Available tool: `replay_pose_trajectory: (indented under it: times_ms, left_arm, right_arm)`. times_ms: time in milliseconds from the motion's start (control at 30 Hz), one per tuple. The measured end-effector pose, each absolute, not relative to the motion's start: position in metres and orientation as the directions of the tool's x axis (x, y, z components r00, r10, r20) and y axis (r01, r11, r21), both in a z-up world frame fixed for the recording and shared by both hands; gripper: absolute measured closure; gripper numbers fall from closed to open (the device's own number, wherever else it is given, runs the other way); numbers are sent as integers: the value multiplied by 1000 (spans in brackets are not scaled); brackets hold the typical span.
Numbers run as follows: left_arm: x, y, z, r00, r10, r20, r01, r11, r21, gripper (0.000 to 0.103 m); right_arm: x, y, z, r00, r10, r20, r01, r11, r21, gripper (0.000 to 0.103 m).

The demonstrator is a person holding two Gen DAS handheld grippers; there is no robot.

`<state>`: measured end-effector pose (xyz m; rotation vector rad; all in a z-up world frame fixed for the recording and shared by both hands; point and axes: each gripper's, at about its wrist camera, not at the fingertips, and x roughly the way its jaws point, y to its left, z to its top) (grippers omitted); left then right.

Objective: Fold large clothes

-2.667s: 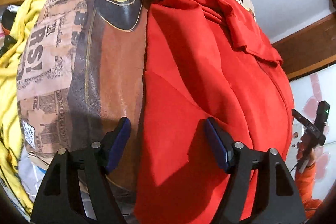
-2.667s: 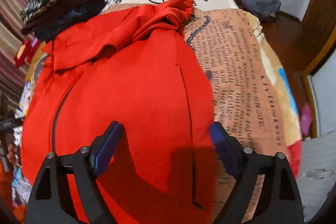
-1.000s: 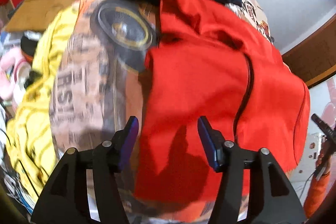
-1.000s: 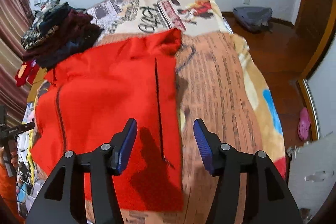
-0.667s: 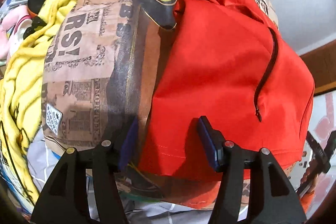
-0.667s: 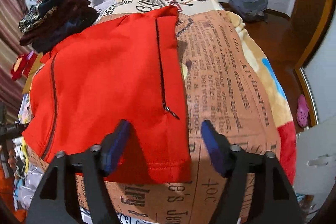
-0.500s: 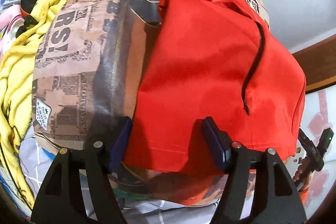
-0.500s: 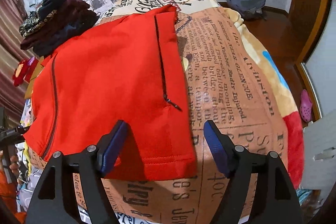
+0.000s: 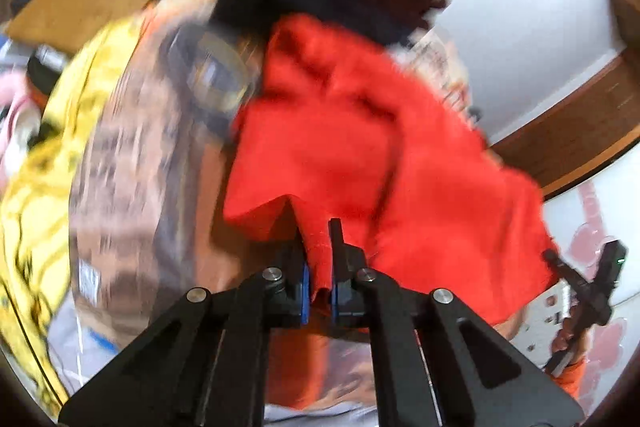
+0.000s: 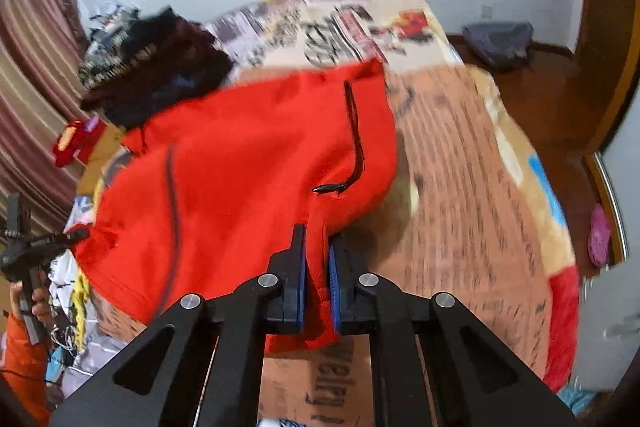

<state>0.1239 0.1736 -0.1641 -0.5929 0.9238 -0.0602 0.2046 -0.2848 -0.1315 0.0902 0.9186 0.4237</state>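
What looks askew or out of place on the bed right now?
Nothing damaged. The red garment is bunched where both tongs pinch its hem, left and right. A dark clothes pile sits on the bed just behind it, in the fold's path.

Bed (image 10: 472,163) covered by newsprint-pattern blanket (image 10: 452,195); red garment (image 10: 248,163) and dark clothes pile (image 10: 160,75) laid on it.

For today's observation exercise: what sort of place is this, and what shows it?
Most likely a home bedroom: a bed under a newspaper-print blanket, a pile of dark clothes on it, and striped curtains beside it.
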Motion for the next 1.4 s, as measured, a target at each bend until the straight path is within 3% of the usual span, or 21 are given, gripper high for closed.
replay_pose_trajectory:
  times_ms: [200, 333, 667, 767, 833, 933, 1067, 1133, 1233, 1400]
  left_arm:
    - [155, 169, -83, 737, -259, -624, -67, 891, -448, 98]
    - [196, 181, -55, 789, -195, -583, -77, 910, -408, 98]
    - [301, 200, -94, 705, -5, -709, -218, 950, -223, 97]
    - [306, 199, -96, 705, -13, -709, -203, 954, -219, 89]
    - [306, 199, -93, 716, 3, -698, -208, 956, -209, 69]
    - [296, 202, -81, 750, 46, -660, -230, 954, -194, 47]
    - [280, 208, -66, 780, 60, -623, -239, 949, -207, 38]
    - [272, 212, -68, 774, 62, -630, -245, 947, -207, 32]
    - [260, 219, -89, 737, 62, -673, -263, 944, -201, 27]
    - [242, 231, -153, 614, 7, -789, -298, 928, -223, 26]
  right_arm:
    - [233, -268, -82, 610, 424, -670, -376, 899, 226, 95]
    - [273, -253, -63, 647, 415, -640, -383, 902, 197, 95]
    - [383, -222, -82, 602, 311, -735, -321, 938, 134, 92]
    - [389, -219, -82, 616, 299, -729, -307, 943, 128, 81]
    - [388, -220, -78, 651, 264, -712, -284, 954, 94, 75]
    - [384, -226, -70, 688, 219, -692, -240, 968, 67, 56]
    - [377, -246, -62, 700, 256, -666, -236, 964, 122, 38]
    - [372, -252, -65, 684, 254, -684, -240, 964, 118, 34]
    - [365, -257, -82, 639, 241, -730, -254, 962, 96, 33]
    - [357, -262, -135, 504, 230, -833, -274, 957, 98, 33]
